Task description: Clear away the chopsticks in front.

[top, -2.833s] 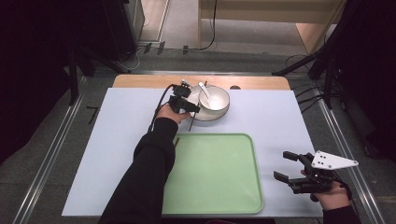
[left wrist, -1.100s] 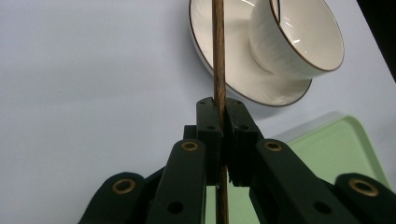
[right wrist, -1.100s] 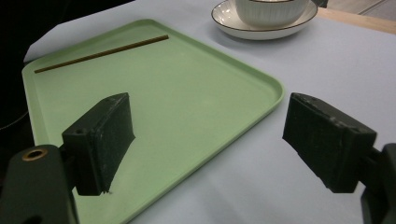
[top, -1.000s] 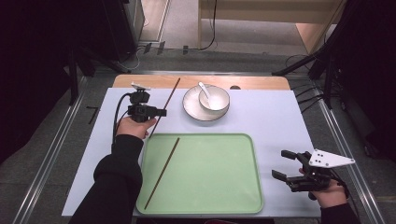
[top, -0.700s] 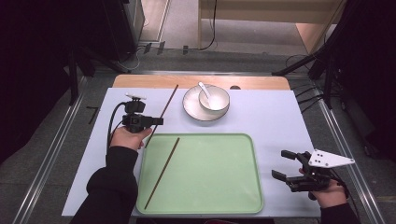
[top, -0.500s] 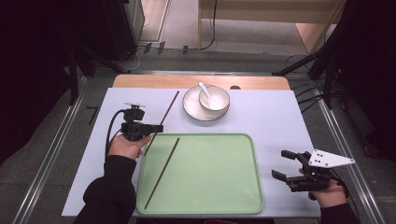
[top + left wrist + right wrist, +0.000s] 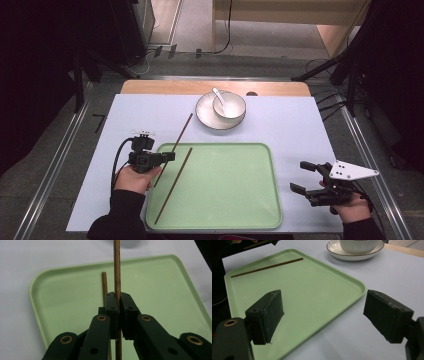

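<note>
Left gripper (image 7: 167,156), lower left of the high view, clamps tight on a chopstick (image 7: 180,136) that runs diagonally up toward frame center. In the left gripper view the jaws pinch the stick (image 7: 117,270) over the green tray's (image 7: 160,290) near edge. A 2nd chopstick (image 7: 175,183) lies on the tray (image 7: 225,190), left side. Right gripper (image 7: 305,179), lower right, is wide open w/ nothing between its jaws. Bowl w/ spoon (image 7: 221,109) sits on a plate, top center.
</note>
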A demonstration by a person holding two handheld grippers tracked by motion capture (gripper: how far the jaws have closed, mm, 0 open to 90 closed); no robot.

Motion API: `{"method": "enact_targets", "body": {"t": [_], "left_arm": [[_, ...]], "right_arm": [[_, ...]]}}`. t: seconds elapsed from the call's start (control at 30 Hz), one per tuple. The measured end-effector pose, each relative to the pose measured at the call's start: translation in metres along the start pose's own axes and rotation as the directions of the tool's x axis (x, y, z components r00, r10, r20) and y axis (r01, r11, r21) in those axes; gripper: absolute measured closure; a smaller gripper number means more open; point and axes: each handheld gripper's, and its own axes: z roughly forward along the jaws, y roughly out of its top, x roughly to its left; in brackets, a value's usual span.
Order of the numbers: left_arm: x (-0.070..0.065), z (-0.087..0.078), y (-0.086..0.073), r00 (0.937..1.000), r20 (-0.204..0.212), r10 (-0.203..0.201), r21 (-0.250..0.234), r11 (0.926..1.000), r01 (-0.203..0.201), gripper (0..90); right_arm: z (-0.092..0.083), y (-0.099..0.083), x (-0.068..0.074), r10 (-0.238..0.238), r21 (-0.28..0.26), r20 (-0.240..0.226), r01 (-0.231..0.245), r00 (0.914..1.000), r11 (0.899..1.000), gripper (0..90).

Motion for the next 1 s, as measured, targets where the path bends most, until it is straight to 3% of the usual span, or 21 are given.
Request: {"method": "enact_targets", "body": {"t": [0.1, 0.47, 0.6, 0.77, 1.0], "left_arm": [[-0.001, -0.002, -0.009, 0.9999, 0.012, 0.009, 0.001, 1.0, -0.009, 86.6], [0.003, -0.011, -0.047, 0.9996, 0.006, -0.026, 0.04, 0.9989, 0.026, 86.5], [0.004, -0.013, -0.057, 0.9989, 0.025, -0.04, 0.044, 0.9983, 0.039, 86.3], [0.008, -0.013, -0.062, 0.9985, 0.01, -0.055, 0.057, 0.9969, 0.054, 86.2], [0.013, 0.004, -0.064, 0.9959, -0.025, -0.087, 0.134, 0.9869, 0.09, 86.1]], "right_arm": [[0.0, 0.0, 0.0, -0.003, -0.003, -0.002, 0.003, 1.0, 1.0, 16.5], [0.0, 0.0, -0.001, -0.004, -0.001, -0.001, 0.004, 1.0, 1.0, 16.5], [0.001, 0.001, -0.001, -0.002, 0.0, 0.002, 0.002, 1.0, 1.0, 16.5], [0.001, 0.001, -0.001, -0.002, 0.003, 0.003, 0.002, 1.0, 1.0, 16.5], [0.001, 0.001, -0.001, -0.003, 0.007, -0.004, 0.003, 1.0, 1.0, 16.5]]}}
